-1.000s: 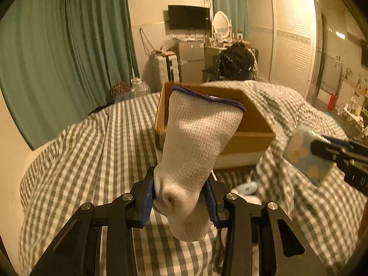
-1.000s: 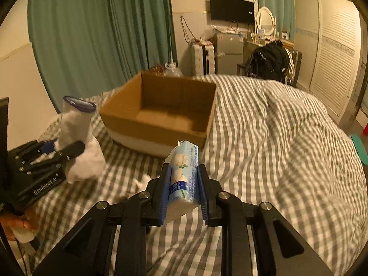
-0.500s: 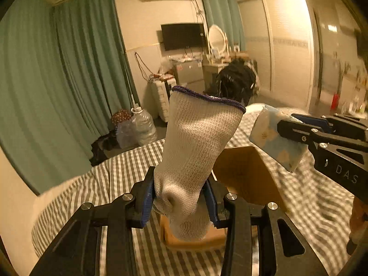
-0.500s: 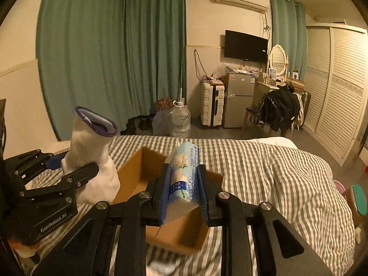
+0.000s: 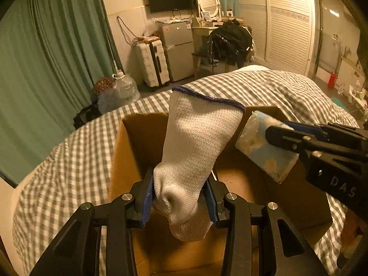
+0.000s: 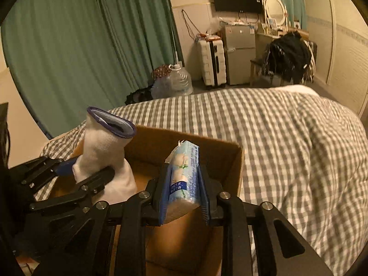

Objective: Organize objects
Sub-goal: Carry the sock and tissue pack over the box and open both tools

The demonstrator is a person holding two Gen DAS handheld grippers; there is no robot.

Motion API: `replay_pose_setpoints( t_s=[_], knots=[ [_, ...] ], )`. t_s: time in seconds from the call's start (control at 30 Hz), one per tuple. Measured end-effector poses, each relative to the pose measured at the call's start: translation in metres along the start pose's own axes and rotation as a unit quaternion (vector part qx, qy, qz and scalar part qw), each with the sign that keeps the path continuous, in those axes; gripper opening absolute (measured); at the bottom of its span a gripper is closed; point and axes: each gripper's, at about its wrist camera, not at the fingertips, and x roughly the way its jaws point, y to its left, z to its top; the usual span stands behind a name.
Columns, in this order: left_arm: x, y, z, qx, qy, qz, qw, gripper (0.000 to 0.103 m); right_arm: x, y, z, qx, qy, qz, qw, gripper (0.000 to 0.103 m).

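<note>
Left hand-held gripper (image 5: 179,202) clamps sock (image 5: 197,147); right hand-held gripper (image 6: 181,197), jaws opening w/ tissue pack (image 6: 184,172) between, both over cardboard box (image 6: 232,158).

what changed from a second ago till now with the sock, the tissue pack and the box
Both tongs carried their loads forward from short of the box to above its open top: the left tongs with the sock, the right tongs with the tissue pack. The right jaws are opening, the pack between them. The box stayed on the bed.
</note>
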Motion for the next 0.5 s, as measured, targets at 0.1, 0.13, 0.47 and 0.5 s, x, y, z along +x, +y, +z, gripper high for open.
replay_pose_setpoints(
  t_s=[0.1,0.13,0.47,0.5],
  knots=[
    [0.001,-0.001,-0.003,-0.008,0.010,-0.009,0.9999,0.047,-0.006,-0.003,0.000,0.006,-0.005,0.003,1.000,0.029],
    [0.001,-0.002,-0.004,-0.008,0.014,-0.011,0.9998,0.050,-0.011,-0.004,0.001,0.011,-0.009,0.003,1.000,0.037],
    [-0.101,0.004,-0.014,-0.006,-0.049,0.022,0.9985,0.090,-0.109,0.010,0.006,0.002,-0.066,-0.022,0.998,0.063],
    [-0.115,0.007,-0.018,-0.008,-0.056,0.025,0.9981,0.090,-0.120,0.014,0.005,-0.004,-0.069,-0.029,0.997,0.063]
  ],
)
